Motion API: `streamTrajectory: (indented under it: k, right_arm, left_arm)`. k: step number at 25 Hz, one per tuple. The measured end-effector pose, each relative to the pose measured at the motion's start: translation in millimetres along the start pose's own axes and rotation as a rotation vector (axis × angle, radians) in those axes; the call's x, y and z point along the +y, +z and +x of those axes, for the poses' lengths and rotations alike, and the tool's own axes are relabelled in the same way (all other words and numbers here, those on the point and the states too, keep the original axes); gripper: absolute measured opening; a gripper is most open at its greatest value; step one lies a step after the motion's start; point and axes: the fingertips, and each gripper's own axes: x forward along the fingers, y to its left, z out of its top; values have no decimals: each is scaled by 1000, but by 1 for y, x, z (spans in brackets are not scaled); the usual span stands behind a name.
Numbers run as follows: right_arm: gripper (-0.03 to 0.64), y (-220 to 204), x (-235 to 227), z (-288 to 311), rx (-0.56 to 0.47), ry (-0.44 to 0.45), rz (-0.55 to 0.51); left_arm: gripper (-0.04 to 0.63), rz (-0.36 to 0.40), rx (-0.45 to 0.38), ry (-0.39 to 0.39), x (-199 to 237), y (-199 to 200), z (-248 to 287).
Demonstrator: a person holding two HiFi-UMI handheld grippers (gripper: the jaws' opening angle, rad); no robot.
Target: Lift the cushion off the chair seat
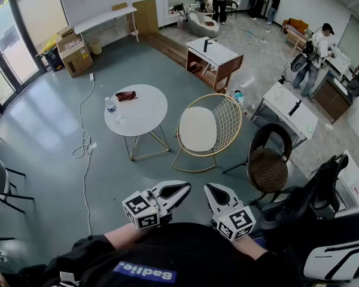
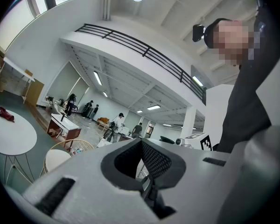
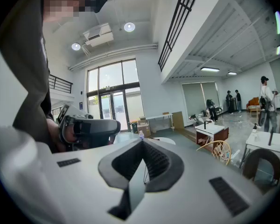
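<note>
A round white cushion [image 1: 197, 129] lies on the seat of a gold wire chair [image 1: 229, 119] in the middle of the floor. In the head view both grippers are held close to my body, well short of the chair and pointing towards it. My left gripper [image 1: 182, 188] is shut with nothing between its pads. Beside it, my right gripper [image 1: 210, 190] is also shut and empty. In the left gripper view the cushion [image 2: 56, 158] and chair [image 2: 79, 144] show far off, beyond the closed left gripper [image 2: 141, 142]. The right gripper view shows the chair [image 3: 218, 151] past the right gripper [image 3: 142, 143].
A round white table [image 1: 145, 117] left of the chair carries a water bottle [image 1: 110, 105] and a reddish-brown item [image 1: 126, 95]. A dark wicker chair [image 1: 267, 167] stands to the right, with white desks [image 1: 284, 103] behind. A cable [image 1: 84, 143] trails on the floor. People stand at the back.
</note>
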Motion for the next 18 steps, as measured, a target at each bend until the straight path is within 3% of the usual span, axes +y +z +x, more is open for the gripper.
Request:
streamTrajectory:
  k: [18]
  right_arm:
    - [26, 0, 8, -8, 0, -13, -15]
  left_arm:
    - [15, -10, -11, 14, -7, -3, -16]
